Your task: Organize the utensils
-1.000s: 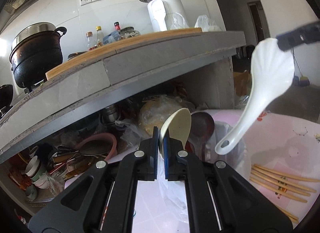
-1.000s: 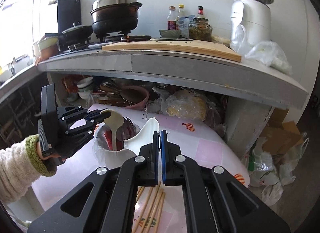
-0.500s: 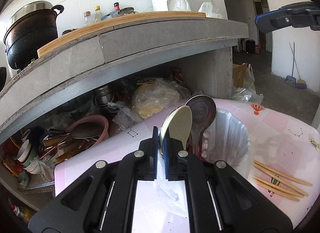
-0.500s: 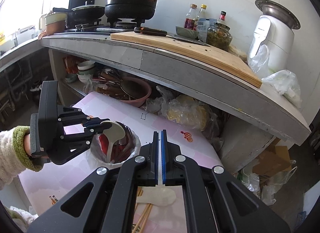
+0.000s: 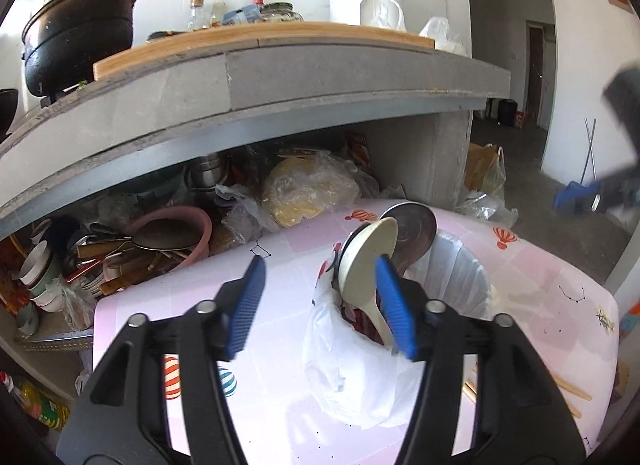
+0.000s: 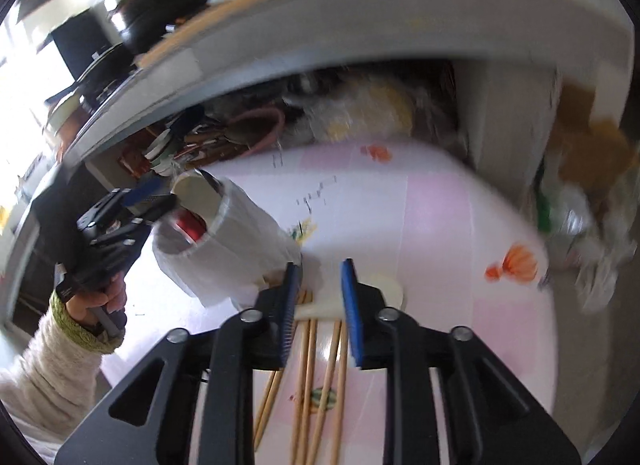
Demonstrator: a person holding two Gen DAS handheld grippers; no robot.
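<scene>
- The cream plastic rice spoon (image 5: 370,261) stands in the white bag-lined utensil holder (image 5: 460,277), bowl up and handle down into the holder, its long axis near upright and leaning a little to the left in the left wrist view.
- Behind it in the same holder stands one steel ladle (image 5: 416,225), bowl up as well; that makes two utensils I can count there, with something red lower inside that I cannot make out.
- The left gripper (image 5: 320,301) is opening: its blue pads stand wide, the right pad just beside the rice spoon's handle, and I cannot tell whether it touches.
- The white ceramic soup spoon (image 6: 384,293) lies flat on the pink patterned tabletop (image 6: 440,217), its long axis crosswise to the right gripper's fingers, bowl to the right.
- The right gripper (image 6: 320,301) is opening above it, pads apart and pressing on nothing.
- About six wooden chopsticks (image 6: 308,385) lie under that gripper, roughly parallel, pointing away from the camera; motion blur makes the count unsure.
- A hand (image 6: 100,301) in a cream sleeve with a green cuff holds the left gripper beside the holder.
</scene>
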